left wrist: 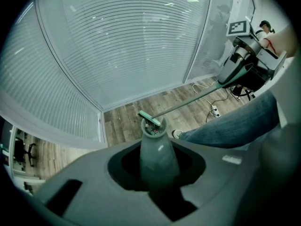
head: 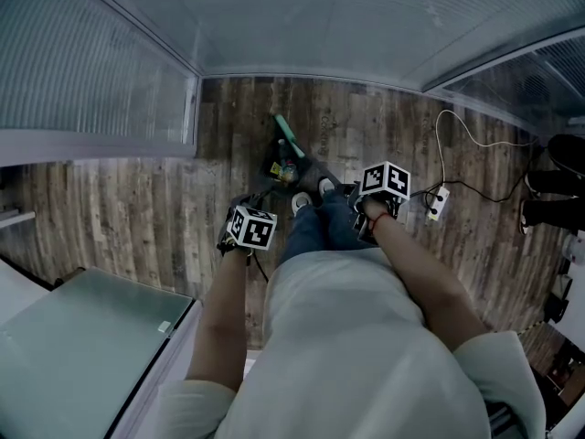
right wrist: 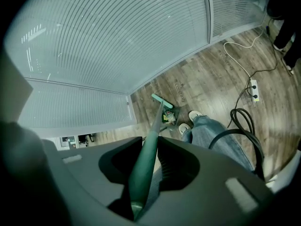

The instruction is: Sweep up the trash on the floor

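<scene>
Wood-plank floor (head: pixel 137 218) in the corner of this glass-walled room looks pretty much swept. The trash (right wrist: pixel 168 117), a small pile of colourful bits, is already sitting inside the dustpan (right wrist: pixel 177 110), which stands on the floor a little above the person's shoes (head: pixel 313 195) in the middle of the head view. The green broom head (head: pixel 289 133) is just at the pan's far edge, so my guess is this is the last push or it's basically done. I can't spot loose scraps on the planks around it, though tiny stuff wouldn't show at this size. What's probably left is lifting the pan and emptying it somewhere.

The left gripper (left wrist: pixel 158 163) is clamped on the grey dustpan handle (left wrist: pixel 155 142), which runs straight down to the pan. The right gripper (right wrist: pixel 142 173) is squeezed onto the green broom handle (right wrist: pixel 153 134).

Further out, a white power strip (head: pixel 437 203) and its cable (head: pixel 457 126) lie on the floor at the right of the head view, well apart from the pan. Glass walls with horizontal blinds (left wrist: pixel 122 41) meet in a corner right behind it.
</scene>
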{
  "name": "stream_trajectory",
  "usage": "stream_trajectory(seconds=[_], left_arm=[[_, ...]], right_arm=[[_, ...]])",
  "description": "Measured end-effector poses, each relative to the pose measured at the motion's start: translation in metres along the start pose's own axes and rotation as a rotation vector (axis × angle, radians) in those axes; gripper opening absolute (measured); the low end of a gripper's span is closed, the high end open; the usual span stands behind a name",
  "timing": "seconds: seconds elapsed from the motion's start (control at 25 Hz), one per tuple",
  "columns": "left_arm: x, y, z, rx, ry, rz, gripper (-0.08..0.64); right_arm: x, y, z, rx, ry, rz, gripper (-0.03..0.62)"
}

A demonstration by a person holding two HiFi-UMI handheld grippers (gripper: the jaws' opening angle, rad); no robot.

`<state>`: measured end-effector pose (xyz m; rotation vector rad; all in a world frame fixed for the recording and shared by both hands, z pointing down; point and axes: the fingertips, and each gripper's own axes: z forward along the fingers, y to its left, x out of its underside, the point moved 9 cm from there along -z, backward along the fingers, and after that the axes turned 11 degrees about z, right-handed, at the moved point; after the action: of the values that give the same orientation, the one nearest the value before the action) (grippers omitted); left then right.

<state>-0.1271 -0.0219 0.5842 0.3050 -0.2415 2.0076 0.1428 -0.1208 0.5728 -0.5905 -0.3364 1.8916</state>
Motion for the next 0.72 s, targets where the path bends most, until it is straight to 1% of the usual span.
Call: stream_trajectory(seconds=[0.72], left_arm=[[0.011, -0.002, -0.002, -0.003, -0.011, 0.005, 0.092]], right_arm=[[0.018, -0.014, -0.021, -0.039, -0.089, 0.019, 0.110]])
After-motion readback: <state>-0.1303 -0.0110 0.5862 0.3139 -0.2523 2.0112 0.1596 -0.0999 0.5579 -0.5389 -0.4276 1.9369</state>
